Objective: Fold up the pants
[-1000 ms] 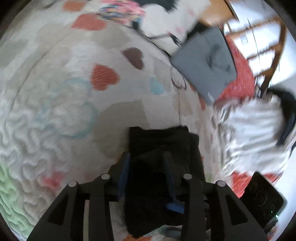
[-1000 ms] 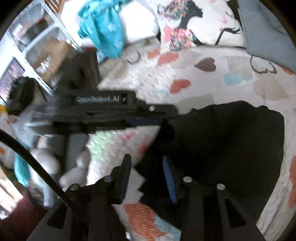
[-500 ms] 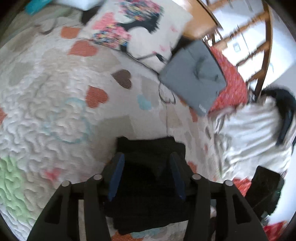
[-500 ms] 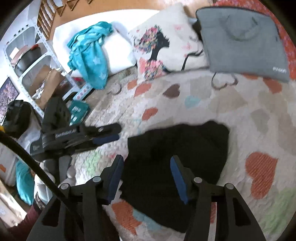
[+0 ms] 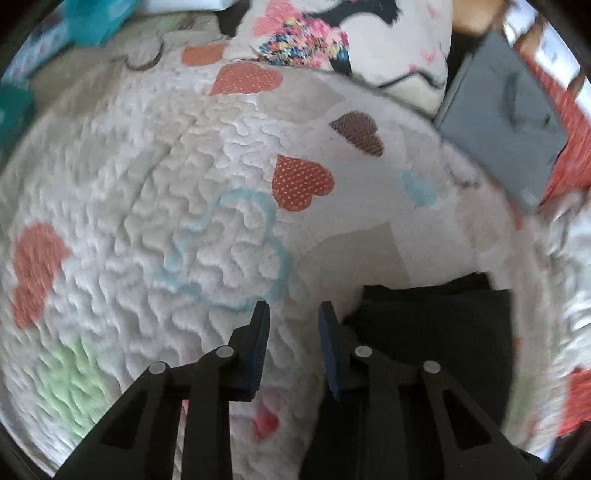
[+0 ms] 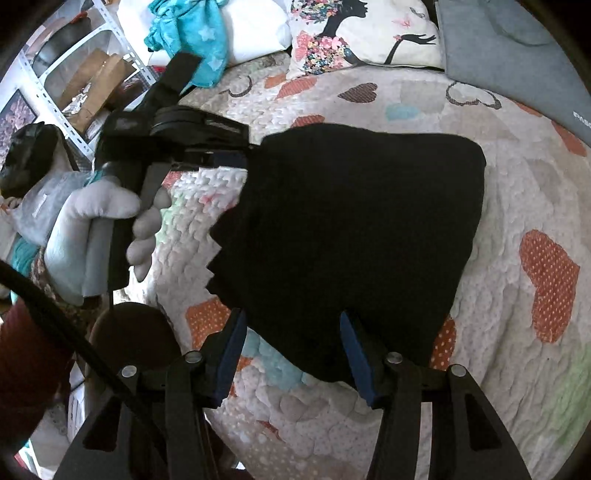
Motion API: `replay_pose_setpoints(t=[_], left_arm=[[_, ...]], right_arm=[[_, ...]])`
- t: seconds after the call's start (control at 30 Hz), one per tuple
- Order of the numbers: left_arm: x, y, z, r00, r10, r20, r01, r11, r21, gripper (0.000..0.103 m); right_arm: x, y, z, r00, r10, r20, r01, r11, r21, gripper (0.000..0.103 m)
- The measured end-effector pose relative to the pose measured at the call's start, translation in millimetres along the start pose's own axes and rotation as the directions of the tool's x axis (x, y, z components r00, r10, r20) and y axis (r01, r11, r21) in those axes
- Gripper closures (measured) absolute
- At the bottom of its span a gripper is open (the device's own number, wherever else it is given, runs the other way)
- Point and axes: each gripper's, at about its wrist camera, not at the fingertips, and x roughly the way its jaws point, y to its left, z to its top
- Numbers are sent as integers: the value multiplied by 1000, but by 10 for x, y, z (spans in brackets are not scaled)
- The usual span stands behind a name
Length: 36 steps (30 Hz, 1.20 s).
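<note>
Folded black pants (image 6: pixel 351 236) on my heart-patterned quilt (image 5: pixel 147 221).
Left gripper (image 5: pixel 293 314) narrow, just closing, empty; right gripper (image 6: pixel 291 321) half-open, gripping nothing; pillow (image 6: pixel 362 33) behind.

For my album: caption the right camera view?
Folded black pants on a heart-patterned quilt, open right gripper above.

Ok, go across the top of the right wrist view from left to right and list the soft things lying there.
Crumpled turquoise star-print cloth → plain white pillow → cream cushion printed with a black silhouette and flowers → flat grey fabric bag.
</note>
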Motion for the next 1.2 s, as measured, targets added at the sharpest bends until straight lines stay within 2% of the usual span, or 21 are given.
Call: replay_pose_setpoints(t=[0.1, 0.17, 0.2, 0.23, 0.3, 0.33, 0.4, 0.43, 0.47, 0.53, 0.6, 0.67, 0.7, 0.8, 0.87, 0.9, 1.03, 1.1, 1.13, 1.2], left_arm=[[-299, 46, -154, 993, -111, 48, 111, 994, 5, 76], [-431, 9, -258, 982, -177, 70, 176, 984, 25, 67], [-453, -37, -302, 980, -184, 79, 181, 983, 40, 58], [-462, -80, -352, 981, -174, 85, 170, 984, 53, 56], [-366, -171, -451, 992, -118, 46, 114, 990, 80, 56], [-254, -208, -528, 998, -61, -3, 61, 994, 91, 56], [-152, -218, -653, 998, -42, -50, 46, 995, 86, 56], [-149, -197, -692, 997, -47, -54, 52, 995, 80, 56], [-162, -170, -703, 997, -60, -50, 64, 995, 75, 56], [-289, -110, -702, 995, -92, -33, 94, 994, 60, 56], [-434, -37, -689, 994, -109, 15, 108, 993, 40, 56], [-533, 52, -628, 988, -137, 66, 136, 991, 19, 52], [-522, 82, -589, 986, -150, 70, 150, 989, 0, 47], [-318, 147, -492, 975, -219, 22, 220, 974, -59, 45], [-175, 97, -508, 974, -220, -45, 216, 973, -79, 45], [-167, 50, -541, 974, -219, -52, 215, 974, -72, 45], [-331, -106, -659, 982, -187, 34, 187, 982, -18, 45], [-388, -48, -684, 976, -201, 84, 204, 978, -38, 45], [-401, 12, -688, 966, -230, 114, 238, 970, -57, 45], [-373, 92, -697, 963, -230, 137, 243, 966, -86, 45]], right_arm=[[-211, 16, 38, 998, 30, 56, -30, 1000, 4, 46], [-366, 0, 92, 994, 13, 107, -14, 1000, 8, 46], [-429, -27, 135, 992, 1, 130, -3, 1000, 11, 46], [-454, -59, 162, 991, -5, 137, 2, 1000, 19, 46], [-437, -159, 198, 992, -25, 124, 20, 999, 44, 46], [-400, -231, 192, 993, -45, 110, 38, 997, 62, 46], [-317, -392, 154, 994, -85, 70, 78, 991, 105, 46], [-279, -483, 120, 993, -108, 47, 101, 986, 130, 44], [-271, -569, 80, 995, -95, 42, 87, 983, 160, 42], [-340, -685, 35, 996, -66, 67, 50, 976, 210, 41], [-434, -766, 34, 992, -80, 93, 56, 969, 240, 40], [-485, -873, 67, 990, -75, 119, 39, 959, 281, 38], [-482, -928, 91, 990, -54, 127, 13, 952, 306, 37], [-388, -1081, 168, 986, 39, 164, -102, 914, 392, 32], [-276, -1155, 218, 987, 49, 155, -115, 886, 449, 32], [-246, -1148, 241, 988, 40, 152, -106, 882, 460, 32], [-398, -952, 265, 980, -88, 179, 7, 912, 410, 32], [-449, -680, 302, 980, -110, 166, 58, 955, 291, 32], [-445, -548, 309, 980, -124, 154, 87, 969, 232, 32], [-404, -260, 289, 978, -149, 146, 133, 985, 114, 32]])
